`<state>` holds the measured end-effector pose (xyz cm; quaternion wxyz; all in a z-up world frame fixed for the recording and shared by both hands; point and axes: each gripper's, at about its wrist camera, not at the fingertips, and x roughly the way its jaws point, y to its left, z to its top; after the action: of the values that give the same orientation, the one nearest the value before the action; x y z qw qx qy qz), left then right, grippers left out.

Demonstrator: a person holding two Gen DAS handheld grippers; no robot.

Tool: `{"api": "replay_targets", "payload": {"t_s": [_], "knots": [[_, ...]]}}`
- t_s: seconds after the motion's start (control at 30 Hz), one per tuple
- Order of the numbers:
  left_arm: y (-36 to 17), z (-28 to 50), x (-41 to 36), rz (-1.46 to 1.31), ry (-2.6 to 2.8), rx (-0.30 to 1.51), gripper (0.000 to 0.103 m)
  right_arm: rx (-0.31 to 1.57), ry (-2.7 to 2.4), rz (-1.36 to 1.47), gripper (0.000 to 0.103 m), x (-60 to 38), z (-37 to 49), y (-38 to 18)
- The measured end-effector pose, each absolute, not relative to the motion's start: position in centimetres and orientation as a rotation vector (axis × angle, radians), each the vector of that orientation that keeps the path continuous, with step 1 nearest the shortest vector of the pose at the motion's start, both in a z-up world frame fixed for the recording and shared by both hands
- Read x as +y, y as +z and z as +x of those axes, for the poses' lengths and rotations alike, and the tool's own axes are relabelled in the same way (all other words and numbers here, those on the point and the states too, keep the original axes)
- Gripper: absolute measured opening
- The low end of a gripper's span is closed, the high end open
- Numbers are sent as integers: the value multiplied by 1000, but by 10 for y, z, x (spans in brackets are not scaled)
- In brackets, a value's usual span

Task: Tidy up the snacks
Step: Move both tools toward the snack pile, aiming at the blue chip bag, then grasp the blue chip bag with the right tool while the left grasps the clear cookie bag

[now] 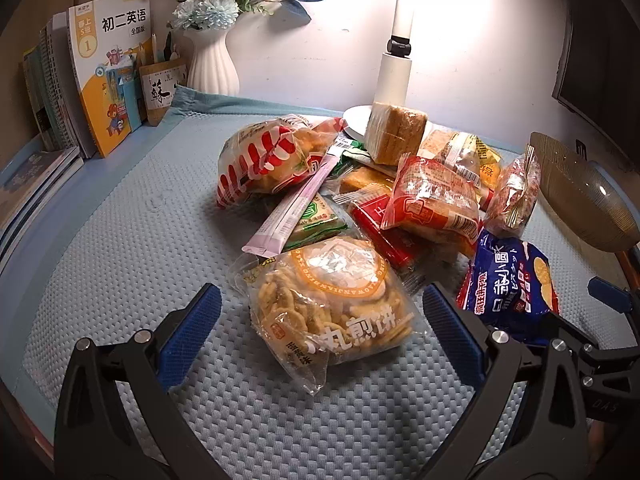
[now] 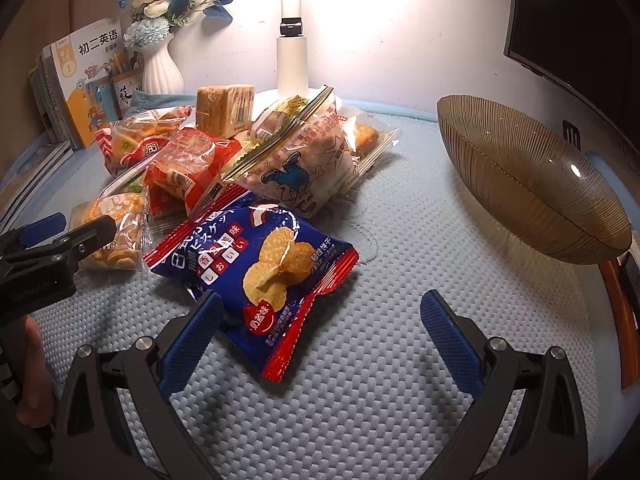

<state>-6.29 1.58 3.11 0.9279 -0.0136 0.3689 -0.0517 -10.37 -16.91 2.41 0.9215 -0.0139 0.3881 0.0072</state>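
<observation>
Left gripper (image 1: 320, 320): my jaws stand wide apart and hold nothing; the blue pads sit either side of the clear cracker bag (image 1: 326, 304), neither pad touching it as far as I can see.

Right gripper (image 2: 320, 324): also spread wide and empty; my left pad sits at the near-left edge of the blue biscuit packet (image 2: 260, 276), and I cannot tell whether it touches; my right pad is well clear over bare mat.

Cracker bag: lies flat on the blue mat (image 1: 120, 240), straight ahead between my left jaws, long axis running away from me and slightly to the left, so the jaws already straddle its short width.

Blue biscuit packet: ahead of my right jaws but shifted toward the left one, long axis diagonal, far-left to near-right.

Snack pile (image 1: 400, 184): heaped beyond both bags, further forward of either pair of jaws.

Bowl (image 2: 528, 184): ahead and well to the right of my right jaws, tipped so its rim faces the pile; I take it for the destination.

Nearer arm: left for the cracker bag, right for the biscuit packet and the bowl.

Next move, my judgement: the left only needs to drop and close; the right must sidestep left to centre on the packet first.
</observation>
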Motion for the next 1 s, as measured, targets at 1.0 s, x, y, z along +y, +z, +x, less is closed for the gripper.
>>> {"api": "replay_targets", "payload": {"t_s": [1.0], "knots": [[18,-21,28,-248,-232,1086,99,882,373,-284,98,-151,-60,34]]}}
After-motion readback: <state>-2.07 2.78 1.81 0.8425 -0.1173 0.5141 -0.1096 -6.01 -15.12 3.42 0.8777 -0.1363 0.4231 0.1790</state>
